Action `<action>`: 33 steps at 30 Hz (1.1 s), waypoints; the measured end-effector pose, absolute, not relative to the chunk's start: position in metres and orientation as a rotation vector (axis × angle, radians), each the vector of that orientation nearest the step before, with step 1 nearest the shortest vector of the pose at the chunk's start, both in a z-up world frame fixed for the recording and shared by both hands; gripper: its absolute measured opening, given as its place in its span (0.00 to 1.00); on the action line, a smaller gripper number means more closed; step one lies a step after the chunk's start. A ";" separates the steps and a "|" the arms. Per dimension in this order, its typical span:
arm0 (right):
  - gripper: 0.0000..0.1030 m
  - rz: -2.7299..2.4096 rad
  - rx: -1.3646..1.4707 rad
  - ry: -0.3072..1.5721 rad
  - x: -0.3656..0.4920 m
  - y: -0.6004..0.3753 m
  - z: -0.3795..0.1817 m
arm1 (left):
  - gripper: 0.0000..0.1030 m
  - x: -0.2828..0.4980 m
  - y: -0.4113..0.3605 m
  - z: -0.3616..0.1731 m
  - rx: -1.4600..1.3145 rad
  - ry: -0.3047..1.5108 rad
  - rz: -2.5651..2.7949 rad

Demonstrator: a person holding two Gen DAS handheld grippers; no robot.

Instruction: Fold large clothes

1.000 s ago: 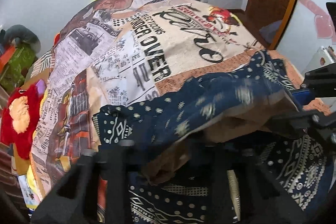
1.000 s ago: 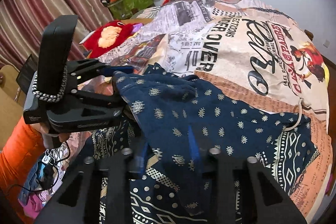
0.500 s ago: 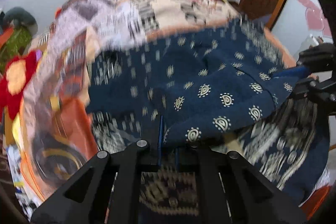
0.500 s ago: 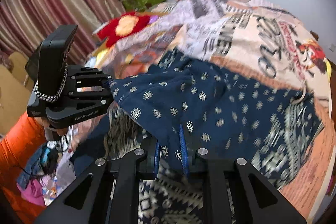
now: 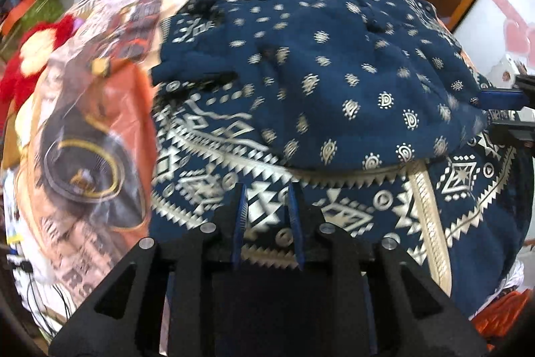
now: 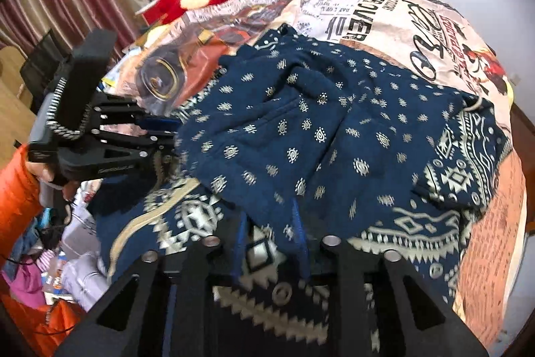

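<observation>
Navy patterned garment (image 6: 317, 136): folded half now lying on bed (image 6: 401, 22); left gripper (image 5: 267, 206), right gripper (image 6: 271, 226) jaws just opening, releasing cloth; fold landing.

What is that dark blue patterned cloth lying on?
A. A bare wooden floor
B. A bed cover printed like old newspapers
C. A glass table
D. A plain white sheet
B: the dark blue cloth lies spread over a bed cover printed with newspaper-style lettering and pictures.
</observation>
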State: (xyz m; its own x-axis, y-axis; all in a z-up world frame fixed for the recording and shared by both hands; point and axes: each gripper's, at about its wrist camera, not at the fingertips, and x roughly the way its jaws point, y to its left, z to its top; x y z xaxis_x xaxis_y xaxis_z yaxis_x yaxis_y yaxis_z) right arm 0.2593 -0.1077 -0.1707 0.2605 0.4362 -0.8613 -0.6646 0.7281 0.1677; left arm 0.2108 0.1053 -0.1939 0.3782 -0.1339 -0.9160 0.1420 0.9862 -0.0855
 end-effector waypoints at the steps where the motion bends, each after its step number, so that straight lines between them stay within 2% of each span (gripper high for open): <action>1: 0.41 0.752 -0.234 1.063 0.257 -0.111 -0.166 | 0.25 0.207 0.110 -0.191 -0.004 1.164 -0.163; 4: 0.59 0.707 -0.215 1.008 0.247 -0.125 -0.152 | 0.42 0.198 0.124 -0.180 -0.030 1.132 -0.129; 6: 0.60 0.677 -0.207 0.979 0.241 -0.136 -0.144 | 0.58 0.190 0.135 -0.174 -0.045 1.100 -0.094; 9: 0.61 0.623 -0.184 0.969 0.236 -0.157 -0.139 | 0.65 0.184 0.151 -0.173 -0.070 1.086 -0.048; 20: 0.61 0.418 -0.015 1.091 0.232 -0.251 -0.169 | 0.65 0.175 0.186 -0.238 -0.342 1.265 -0.045; 25: 0.61 0.469 0.046 1.085 0.225 -0.247 -0.172 | 0.65 0.179 0.179 -0.265 -0.378 1.326 -0.059; 28: 0.61 0.512 0.037 1.085 0.224 -0.232 -0.173 | 0.70 0.183 0.180 -0.270 -0.362 1.293 -0.029; 30: 0.60 0.509 -0.010 1.074 0.223 -0.222 -0.173 | 0.71 0.185 0.182 -0.270 -0.334 1.277 0.014; 31: 0.58 0.511 -0.032 1.063 0.221 -0.217 -0.174 | 0.69 0.187 0.185 -0.272 -0.342 1.277 0.017; 33: 0.50 0.506 -0.065 1.047 0.219 -0.212 -0.176 | 0.57 0.189 0.192 -0.276 -0.406 1.277 -0.002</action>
State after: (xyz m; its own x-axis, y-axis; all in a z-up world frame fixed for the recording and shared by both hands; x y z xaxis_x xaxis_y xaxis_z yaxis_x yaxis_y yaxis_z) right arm 0.2193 -0.2118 -0.1759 0.3966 0.3687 -0.8407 -0.4293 0.8840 0.1851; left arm 0.1890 0.1924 -0.2755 0.2996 -0.2239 -0.9274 -0.2216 0.9291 -0.2959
